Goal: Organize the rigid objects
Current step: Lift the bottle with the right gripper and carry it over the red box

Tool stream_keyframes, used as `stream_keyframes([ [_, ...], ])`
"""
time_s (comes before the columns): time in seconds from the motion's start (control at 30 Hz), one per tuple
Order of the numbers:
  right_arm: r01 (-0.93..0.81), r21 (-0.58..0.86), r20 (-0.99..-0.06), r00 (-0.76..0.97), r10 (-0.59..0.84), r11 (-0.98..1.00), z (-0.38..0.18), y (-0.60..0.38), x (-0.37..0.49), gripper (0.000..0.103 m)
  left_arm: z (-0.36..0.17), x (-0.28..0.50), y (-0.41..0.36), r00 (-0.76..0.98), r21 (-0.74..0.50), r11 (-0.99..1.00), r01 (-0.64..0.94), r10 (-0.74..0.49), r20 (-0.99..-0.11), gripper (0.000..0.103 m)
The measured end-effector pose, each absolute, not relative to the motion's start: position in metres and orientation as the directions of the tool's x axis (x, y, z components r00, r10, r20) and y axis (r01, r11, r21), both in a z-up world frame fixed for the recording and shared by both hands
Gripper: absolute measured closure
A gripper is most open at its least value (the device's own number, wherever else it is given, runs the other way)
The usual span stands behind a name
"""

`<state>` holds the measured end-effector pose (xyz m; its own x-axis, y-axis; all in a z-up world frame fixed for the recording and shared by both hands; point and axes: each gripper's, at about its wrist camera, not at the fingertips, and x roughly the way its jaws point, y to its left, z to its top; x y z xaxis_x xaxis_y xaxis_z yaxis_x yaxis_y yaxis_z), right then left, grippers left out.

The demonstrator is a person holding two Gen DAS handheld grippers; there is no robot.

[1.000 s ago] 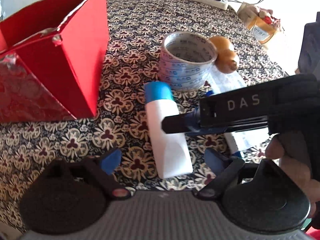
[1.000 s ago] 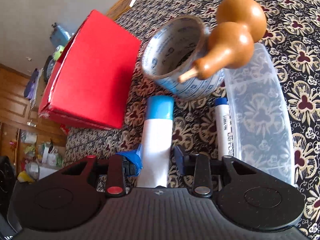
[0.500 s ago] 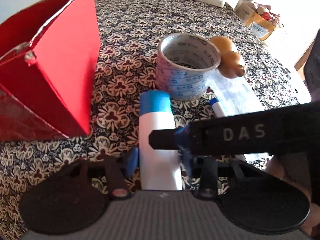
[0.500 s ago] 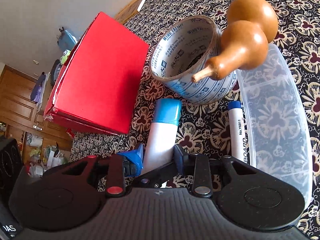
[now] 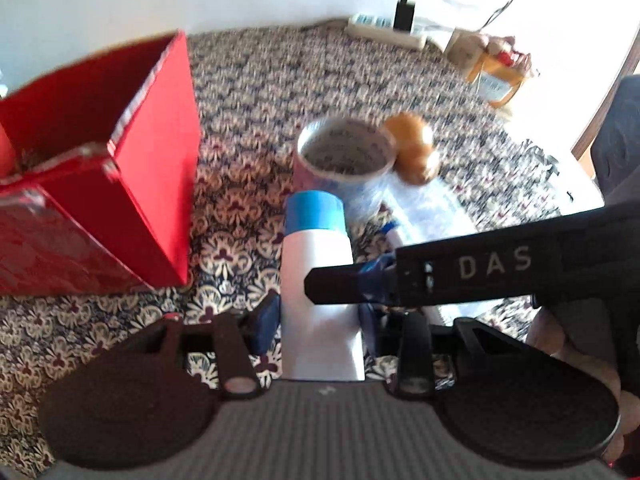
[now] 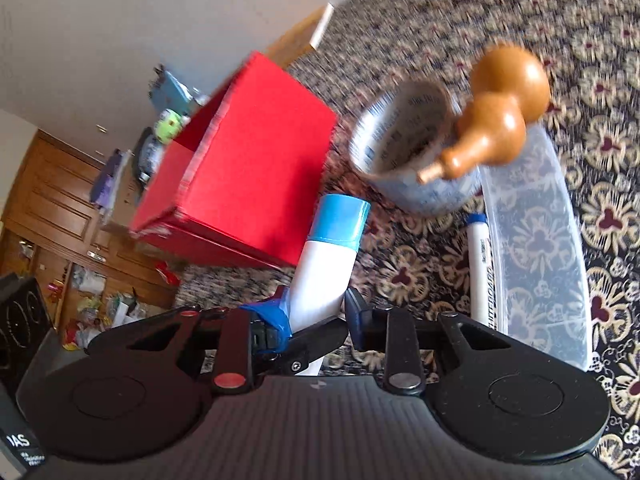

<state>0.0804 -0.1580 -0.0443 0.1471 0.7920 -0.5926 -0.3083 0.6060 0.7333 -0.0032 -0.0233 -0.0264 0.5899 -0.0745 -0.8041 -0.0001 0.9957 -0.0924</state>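
Both grippers grip one white bottle (image 5: 320, 280) with a blue cap, lifted above the patterned tablecloth (image 5: 248, 92). The left gripper (image 5: 318, 320) pinches its lower body; the right gripper (image 6: 316, 312), whose jaws have just been closing, clamps the same end. The bottle's long axis runs toward 12 o'clock, cap leading. The open red box (image 5: 120, 168) sits at 10 o'clock. Best to keep both grips level and carry it over the box rim before letting go.
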Motion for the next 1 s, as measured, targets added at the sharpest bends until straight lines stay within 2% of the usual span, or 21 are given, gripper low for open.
stream_keyframes([
  [0.3,-0.389,0.734,-0.493,0.26,0.83,0.557,0.019,-0.14,0.084,0.094,0.037,-0.012,-0.003,0.714,-0.082,0.996,0.04,-0.085,-0.695,0.066],
  [0.53,-0.445,0.701,-0.442,0.341,0.83,0.557,0.062,-0.075,0.11,0.094,0.089,0.01,0.061,0.786,-0.058,0.993,0.106,-0.12,-0.607,0.066],
  [0.63,-0.478,0.672,-0.455,0.338,0.824,0.566,0.072,-0.033,0.126,0.095,0.102,0.021,0.098,0.803,-0.03,0.992,0.119,-0.114,-0.585,0.066],
  [0.8,-0.502,0.633,-0.506,0.309,0.805,0.59,0.066,0.041,0.15,0.094,0.103,0.046,0.171,0.782,-0.044,0.993,0.111,-0.115,-0.613,0.067],
  [1.0,-0.479,0.621,-0.601,0.219,0.769,0.621,0.031,0.102,0.169,0.094,0.07,0.072,0.232,0.711,-0.037,0.996,0.084,-0.086,-0.698,0.067],
])
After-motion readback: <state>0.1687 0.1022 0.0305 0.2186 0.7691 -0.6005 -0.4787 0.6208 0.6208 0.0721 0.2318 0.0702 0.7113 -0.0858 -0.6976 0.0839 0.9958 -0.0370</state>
